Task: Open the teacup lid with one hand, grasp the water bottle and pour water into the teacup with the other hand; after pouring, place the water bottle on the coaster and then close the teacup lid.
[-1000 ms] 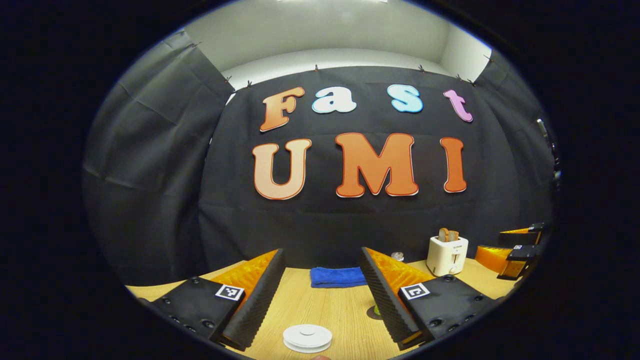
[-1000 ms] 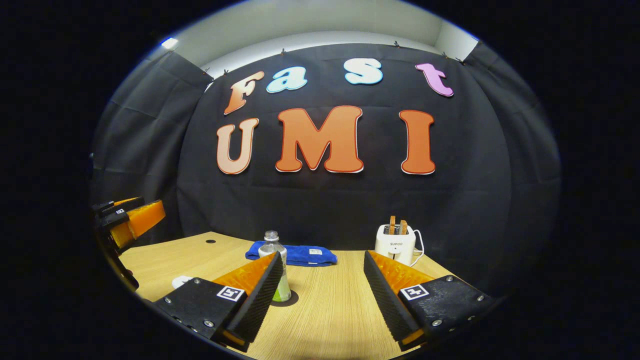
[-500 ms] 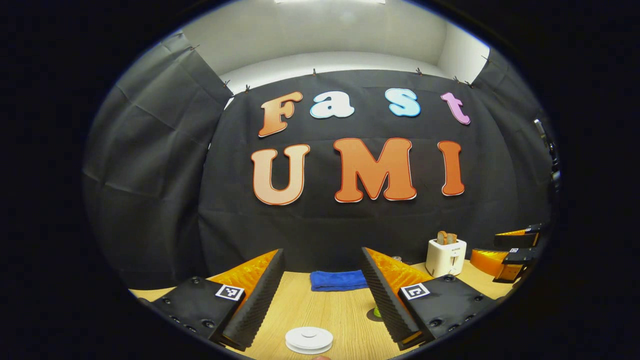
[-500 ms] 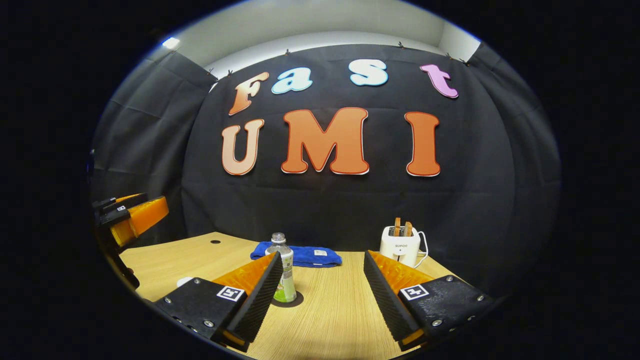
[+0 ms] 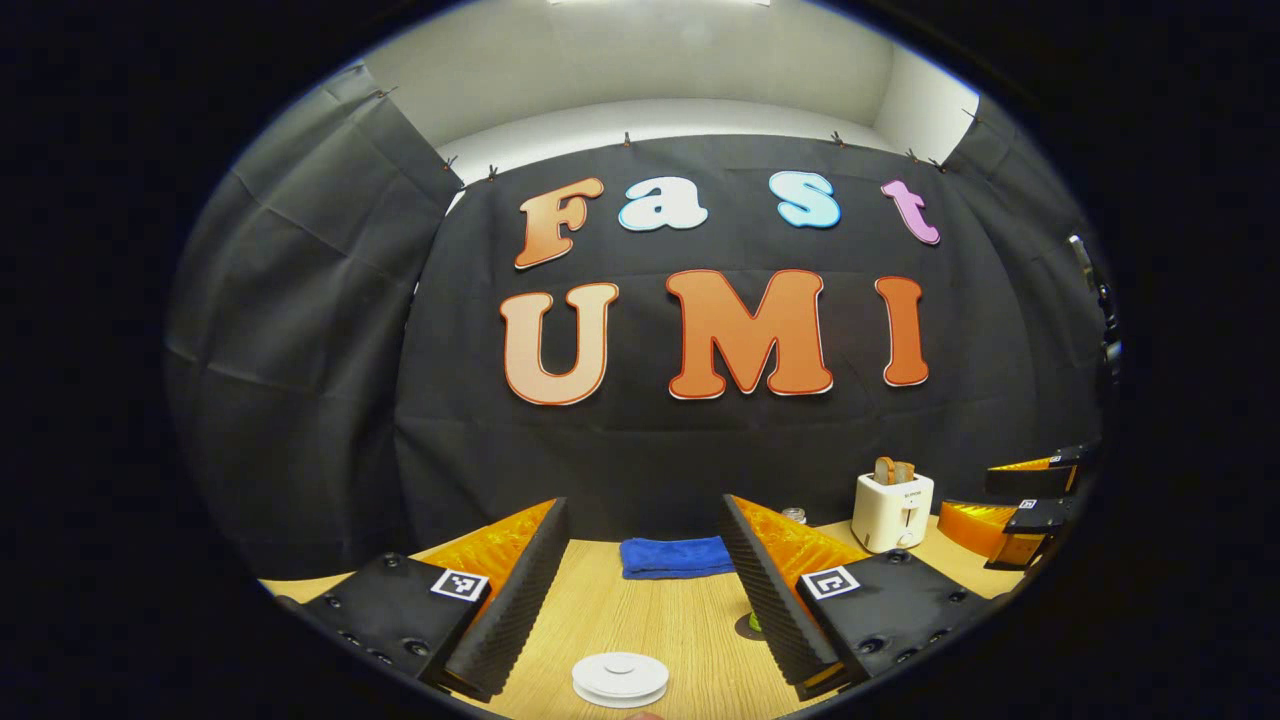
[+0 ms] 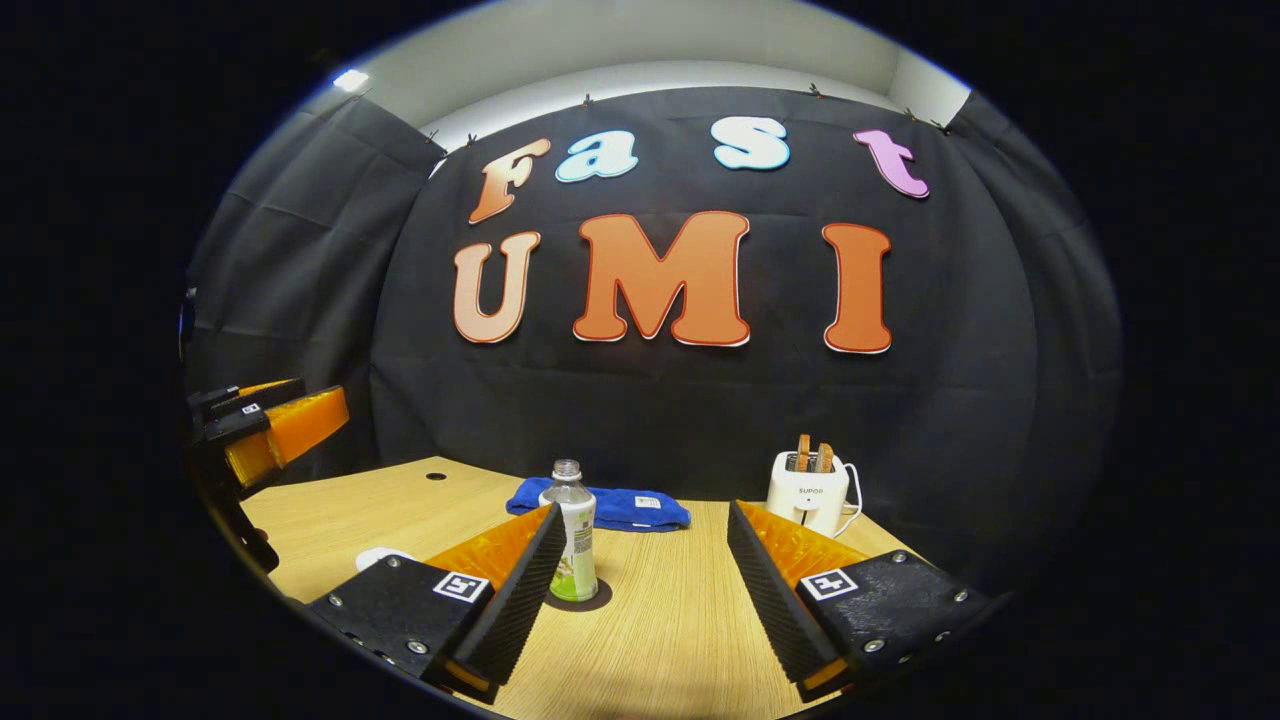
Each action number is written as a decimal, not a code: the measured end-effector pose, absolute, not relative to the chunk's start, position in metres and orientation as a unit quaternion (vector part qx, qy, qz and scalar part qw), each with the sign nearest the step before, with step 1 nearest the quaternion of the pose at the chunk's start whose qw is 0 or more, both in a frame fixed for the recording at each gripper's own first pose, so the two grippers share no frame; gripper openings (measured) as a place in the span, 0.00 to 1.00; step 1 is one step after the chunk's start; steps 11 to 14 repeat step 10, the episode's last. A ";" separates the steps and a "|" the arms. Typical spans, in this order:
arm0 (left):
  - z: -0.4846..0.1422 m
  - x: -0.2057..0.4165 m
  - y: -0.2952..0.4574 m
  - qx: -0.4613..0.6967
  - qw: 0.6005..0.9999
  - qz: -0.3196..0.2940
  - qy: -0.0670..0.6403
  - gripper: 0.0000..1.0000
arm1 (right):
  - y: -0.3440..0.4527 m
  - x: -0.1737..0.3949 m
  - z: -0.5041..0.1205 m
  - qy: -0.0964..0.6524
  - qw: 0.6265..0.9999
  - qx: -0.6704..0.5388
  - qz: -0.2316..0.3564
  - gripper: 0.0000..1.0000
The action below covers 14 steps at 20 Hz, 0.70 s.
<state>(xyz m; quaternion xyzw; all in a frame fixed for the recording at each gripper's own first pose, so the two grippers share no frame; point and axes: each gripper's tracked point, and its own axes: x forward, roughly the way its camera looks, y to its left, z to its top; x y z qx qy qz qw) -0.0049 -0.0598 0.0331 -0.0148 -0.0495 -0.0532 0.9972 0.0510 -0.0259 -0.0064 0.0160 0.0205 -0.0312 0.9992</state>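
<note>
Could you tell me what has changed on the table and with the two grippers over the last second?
The right gripper has swung leftward, so the water bottle now shows more between its open fingers. The left gripper barely drifted above the teacup lid. Nothing was grasped or released. The bottle stayed upright on its coaster, and the blue towel, the toaster and the table are unchanged.

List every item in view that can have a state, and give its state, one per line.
Left gripper: open, holding nothing, above the teacup lid.
Right gripper: open, holding nothing.
Teacup lid: flat, ungrasped; the cup beneath is not visible.
Water bottle: upright on the dark coaster, cap off, ungrasped.
Blue towel: folded, lying flat.
Toaster: toast sticking up from its slots.
</note>
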 end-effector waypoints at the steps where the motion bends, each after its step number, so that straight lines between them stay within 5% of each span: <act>1: 0.033 -0.005 -0.061 -0.015 0.997 -0.056 -0.048 0.98 | -0.026 0.051 -0.005 0.020 0.999 0.016 -0.032 0.98; 14: 0.015 0.000 -0.055 -0.014 0.998 -0.056 -0.025 0.98 | -0.034 0.049 -0.006 0.019 0.999 0.014 -0.035 0.98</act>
